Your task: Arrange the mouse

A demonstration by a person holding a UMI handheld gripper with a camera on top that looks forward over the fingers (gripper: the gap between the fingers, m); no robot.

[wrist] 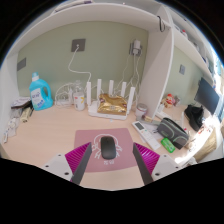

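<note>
A black mouse (107, 148) lies on a pink mouse mat (106, 168) with a white drawing on it, on the wooden desk. My gripper (110, 162) is open, its two magenta-padded fingers (78, 155) standing wide to either side. The mouse sits between the fingers with a clear gap at each side, resting on the mat on its own.
At the back stand a white router with antennas (110, 100) and a gold box (113, 106). A blue detergent bottle (40, 92) is at the left. Small items, a black device (172, 128) and papers crowd the right; a monitor (207, 95) is beyond.
</note>
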